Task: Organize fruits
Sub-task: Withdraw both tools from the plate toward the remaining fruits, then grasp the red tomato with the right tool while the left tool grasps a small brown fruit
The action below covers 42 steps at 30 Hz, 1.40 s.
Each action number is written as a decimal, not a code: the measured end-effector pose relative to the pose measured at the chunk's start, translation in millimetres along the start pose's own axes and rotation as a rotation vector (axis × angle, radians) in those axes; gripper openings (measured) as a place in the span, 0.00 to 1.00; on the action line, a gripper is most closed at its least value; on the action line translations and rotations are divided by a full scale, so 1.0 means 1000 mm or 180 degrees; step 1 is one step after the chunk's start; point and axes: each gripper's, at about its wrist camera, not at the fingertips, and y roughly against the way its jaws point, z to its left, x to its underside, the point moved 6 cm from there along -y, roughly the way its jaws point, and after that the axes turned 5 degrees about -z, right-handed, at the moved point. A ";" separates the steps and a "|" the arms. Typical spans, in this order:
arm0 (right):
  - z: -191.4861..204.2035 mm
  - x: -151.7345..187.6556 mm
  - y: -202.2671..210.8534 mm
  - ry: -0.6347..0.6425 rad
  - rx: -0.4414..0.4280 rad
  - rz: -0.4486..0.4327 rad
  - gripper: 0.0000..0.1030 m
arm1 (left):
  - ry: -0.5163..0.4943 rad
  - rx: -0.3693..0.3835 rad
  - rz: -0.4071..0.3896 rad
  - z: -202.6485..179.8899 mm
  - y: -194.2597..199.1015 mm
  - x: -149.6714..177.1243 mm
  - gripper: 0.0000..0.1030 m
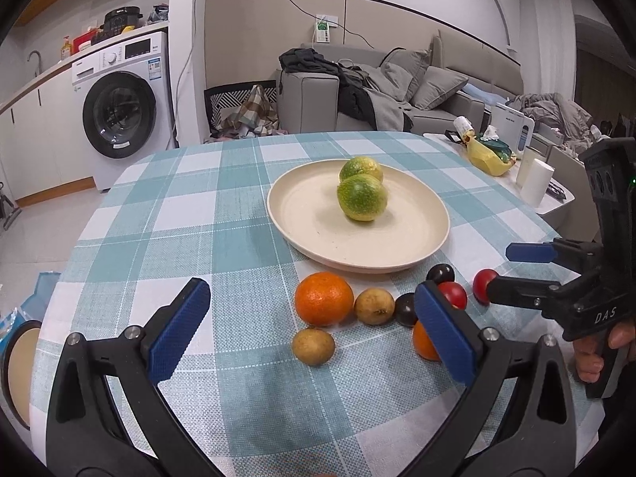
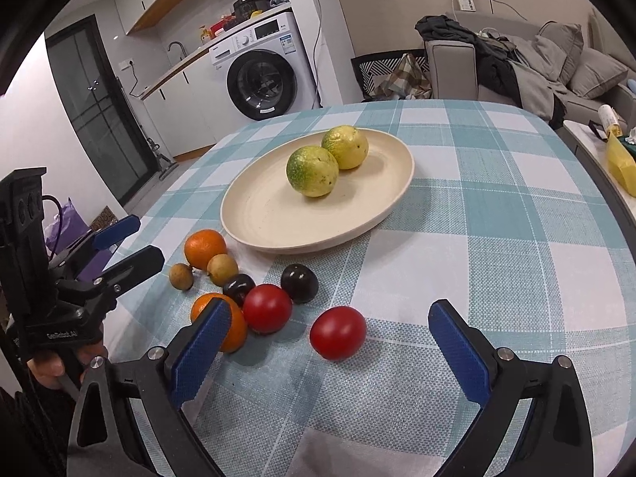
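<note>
A cream plate (image 1: 318,234) (image 2: 258,214) holds two green-yellow citrus fruits (image 1: 362,197) (image 2: 312,171). In front of it on the checked tablecloth lie two oranges (image 1: 324,298) (image 2: 204,248), two brown longans (image 1: 313,346) (image 2: 222,269), two dark plums (image 2: 299,282) and two red tomatoes (image 2: 338,332) (image 2: 267,308). My left gripper (image 1: 314,330) is open and empty, low over the near longan. My right gripper (image 2: 330,353) is open and empty, with the nearest tomato between its fingers. Each gripper shows in the other's view (image 1: 516,274) (image 2: 131,242).
A low side table (image 1: 548,202) with a yellow bag and white cups stands right of the table. A round board (image 1: 20,369) sits beyond the left table edge. A washing machine (image 1: 123,107) and sofa (image 1: 397,87) stand behind.
</note>
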 end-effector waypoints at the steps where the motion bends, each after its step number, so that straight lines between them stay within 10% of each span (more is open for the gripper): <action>1: 0.000 0.000 0.000 -0.0013 -0.0002 0.0002 0.98 | 0.0004 0.0004 0.0003 0.000 0.000 0.000 0.99; 27: -0.006 0.009 -0.013 -0.0150 -0.0143 0.0219 0.59 | -0.0065 0.0050 0.0121 0.001 -0.004 0.005 0.99; 42: -0.005 0.009 -0.014 -0.0136 -0.0152 0.0215 0.57 | -0.0083 0.0041 0.0510 0.004 -0.024 0.025 0.99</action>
